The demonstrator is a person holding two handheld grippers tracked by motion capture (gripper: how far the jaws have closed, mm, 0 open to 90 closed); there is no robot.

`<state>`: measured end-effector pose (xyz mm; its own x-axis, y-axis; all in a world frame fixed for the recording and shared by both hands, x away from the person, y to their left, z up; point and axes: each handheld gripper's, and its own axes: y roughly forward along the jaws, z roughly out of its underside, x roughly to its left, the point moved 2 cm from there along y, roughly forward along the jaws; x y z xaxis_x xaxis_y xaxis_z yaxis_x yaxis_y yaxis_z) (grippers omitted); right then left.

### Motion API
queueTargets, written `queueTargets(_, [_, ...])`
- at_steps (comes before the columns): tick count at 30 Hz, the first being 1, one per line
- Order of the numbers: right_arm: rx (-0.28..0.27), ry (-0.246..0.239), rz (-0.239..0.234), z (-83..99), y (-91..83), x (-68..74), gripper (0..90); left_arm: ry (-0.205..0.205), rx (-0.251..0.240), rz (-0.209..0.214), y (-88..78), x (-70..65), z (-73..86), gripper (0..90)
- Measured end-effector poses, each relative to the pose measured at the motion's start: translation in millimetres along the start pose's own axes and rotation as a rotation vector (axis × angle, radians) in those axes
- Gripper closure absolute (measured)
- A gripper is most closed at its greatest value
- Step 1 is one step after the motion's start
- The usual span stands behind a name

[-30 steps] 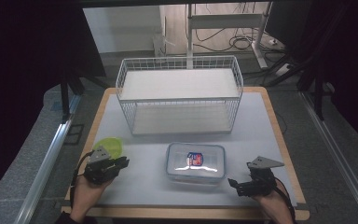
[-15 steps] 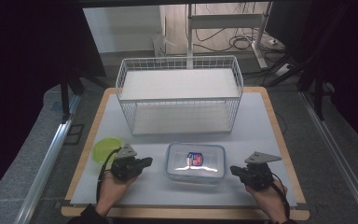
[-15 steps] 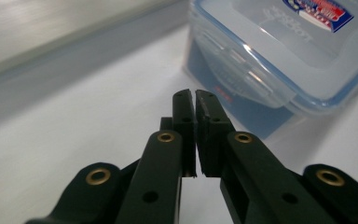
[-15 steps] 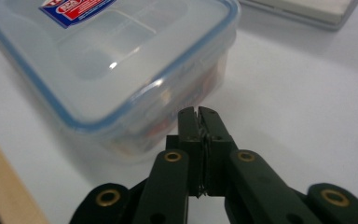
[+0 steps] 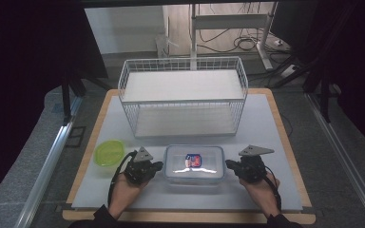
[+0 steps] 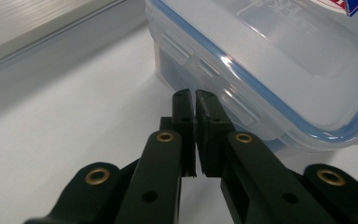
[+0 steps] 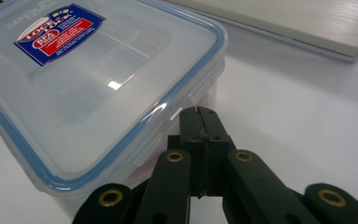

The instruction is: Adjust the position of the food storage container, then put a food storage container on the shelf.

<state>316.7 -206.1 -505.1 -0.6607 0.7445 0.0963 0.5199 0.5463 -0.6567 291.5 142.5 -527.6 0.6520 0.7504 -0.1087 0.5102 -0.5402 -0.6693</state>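
High view: the box (image 5: pixel 194 164) is flanked by both closed, empty grippers (image 5: pixel 156 166) (image 5: pixel 230 166); uneven pressing could skid it sideways.

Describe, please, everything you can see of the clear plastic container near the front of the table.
The container is a shallow rectangular box of clear plastic with rounded corners. Its lid is on, edged by a blue seal, with flap latches along the sides and a red, white and blue label on top. It lies flat on the white table, in front of the wire basket. The left gripper and right gripper, both shut, point at its short ends.
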Motion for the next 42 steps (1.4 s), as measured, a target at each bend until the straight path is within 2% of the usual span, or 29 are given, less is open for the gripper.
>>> queueTargets(4, [0.002,-0.017,-0.002,-6.8,8.9,3.5,90.0,-0.022,0.001,-0.011,-4.5,3.1,3.8,87.9])
queueTargets(8, [0.008,-0.024,-0.015,-8.6,9.6,2.5,88.7,-0.011,-0.009,-0.032,-8.2,5.4,2.2,82.0])
queueTargets(10, [0.007,-0.037,-0.006,-8.2,6.4,1.5,81.5,0.000,-0.020,-0.069,-14.3,7.7,2.5,73.9])
queueTargets(12, [0.013,-0.049,-0.013,-5.6,3.3,-0.5,70.1,0.017,-0.026,-0.110,-20.6,10.3,5.6,63.0])
queueTargets(14, [0.018,-0.063,-0.012,-1.0,1.3,-3.9,60.5,0.020,-0.037,-0.116,-25.7,13.0,9.8,52.1])
queueTargets(16, [0.020,-0.066,-0.013,3.4,-0.3,-6.3,53.1,0.023,-0.046,-0.102,-27.6,14.9,13.6,40.3])
queueTargets(20, [-0.003,-0.082,-0.012,7.4,-2.8,-7.7,34.6,0.068,-0.052,-0.109,-27.3,16.5,20.2,21.7])
queueTargets(24, [-0.010,-0.097,0.008,10.2,-3.0,-9.3,21.0,0.047,-0.072,-0.086,-30.4,20.5,23.0,16.5])
queueTargets(26, [-0.014,-0.091,0.010,11.6,-2.4,-11.5,17.1,0.031,-0.077,-0.091,-31.0,22.5,23.5,11.8])
queueTargets(30, [-0.023,-0.080,0.016,12.8,-2.0,-14.7,10.6,0.019,-0.085,-0.069,-31.5,23.3,22.9,10.0])
queueTargets(35, [-0.023,-0.069,0.019,13.1,-2.1,-16.1,7.0,0.036,-0.087,-0.045,-26.0,22.7,23.5,4.1])
queueTargets(38, [-0.021,-0.075,0.023,13.0,-2.9,-16.7,5.8,0.058,-0.090,-0.056,-26.8,23.1,22.7,3.7])
queueTargets(42, [-0.035,-0.074,0.015,11.6,-5.3,-17.9,5.6,0.049,-0.095,-0.042,-28.6,24.1,20.5,4.1])
